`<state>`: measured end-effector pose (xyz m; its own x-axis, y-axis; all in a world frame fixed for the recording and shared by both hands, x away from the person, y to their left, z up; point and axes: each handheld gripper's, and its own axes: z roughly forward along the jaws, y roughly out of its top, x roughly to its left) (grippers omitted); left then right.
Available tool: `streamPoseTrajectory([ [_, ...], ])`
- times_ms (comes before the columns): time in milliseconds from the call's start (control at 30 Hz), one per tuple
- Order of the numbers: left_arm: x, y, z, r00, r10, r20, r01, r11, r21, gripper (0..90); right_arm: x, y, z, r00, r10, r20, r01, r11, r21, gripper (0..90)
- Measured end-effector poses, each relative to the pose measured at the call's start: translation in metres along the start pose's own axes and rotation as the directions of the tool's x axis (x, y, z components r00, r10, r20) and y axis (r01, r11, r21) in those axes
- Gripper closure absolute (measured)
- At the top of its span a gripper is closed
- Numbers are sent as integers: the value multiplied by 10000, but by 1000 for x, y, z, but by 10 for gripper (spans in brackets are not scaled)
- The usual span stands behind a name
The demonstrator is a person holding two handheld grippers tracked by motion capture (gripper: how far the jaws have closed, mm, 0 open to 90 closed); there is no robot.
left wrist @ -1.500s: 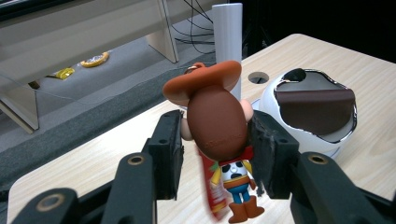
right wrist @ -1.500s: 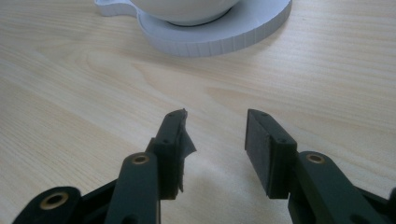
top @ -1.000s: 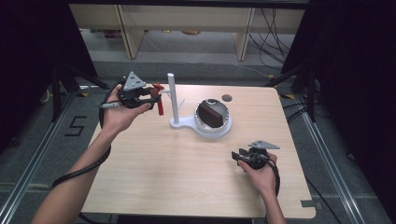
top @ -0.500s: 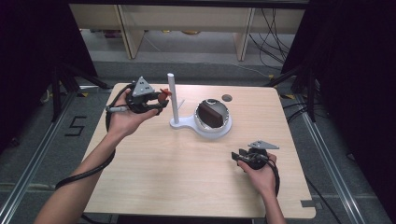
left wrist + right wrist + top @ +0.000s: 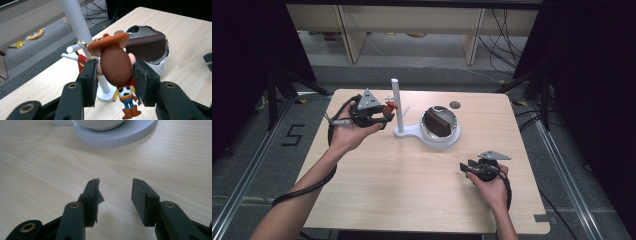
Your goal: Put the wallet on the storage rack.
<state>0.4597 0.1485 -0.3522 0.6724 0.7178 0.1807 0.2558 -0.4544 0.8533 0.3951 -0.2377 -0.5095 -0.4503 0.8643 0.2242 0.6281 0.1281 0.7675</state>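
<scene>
Two claws are working over the wooden surface (image 5: 412,185). Left claw (image 5: 115,75) is gripping a cowboy figurine keychain (image 5: 116,67) by its brown head, hat up, beside the white post (image 5: 396,102) of a stand (image 5: 409,132); the key ring (image 5: 82,45) is sitting at a peg (image 5: 72,48) on that post. Right claw (image 5: 113,195) is resting low near the right front of the surface, jaws parted and gripping nothing. A shiny bowl (image 5: 439,122) with a brown block inside is sitting on the stand's round base.
</scene>
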Motion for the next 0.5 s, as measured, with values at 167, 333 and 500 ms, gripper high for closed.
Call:
streamPoseTrajectory([
  [167,-2,-5,1,10000,43,36,-44,9998,170,564,-1,0,-1,9996,-188,191,187,9998,56,582],
  [333,-3,-10,3,10000,-9,65,7,9998,214,564,1,0,-1,9999,13,137,-15,10000,91,581],
  [500,-3,-15,5,9999,94,129,-99,9992,385,564,1,0,0,10000,31,17,-31,10000,-40,582],
])
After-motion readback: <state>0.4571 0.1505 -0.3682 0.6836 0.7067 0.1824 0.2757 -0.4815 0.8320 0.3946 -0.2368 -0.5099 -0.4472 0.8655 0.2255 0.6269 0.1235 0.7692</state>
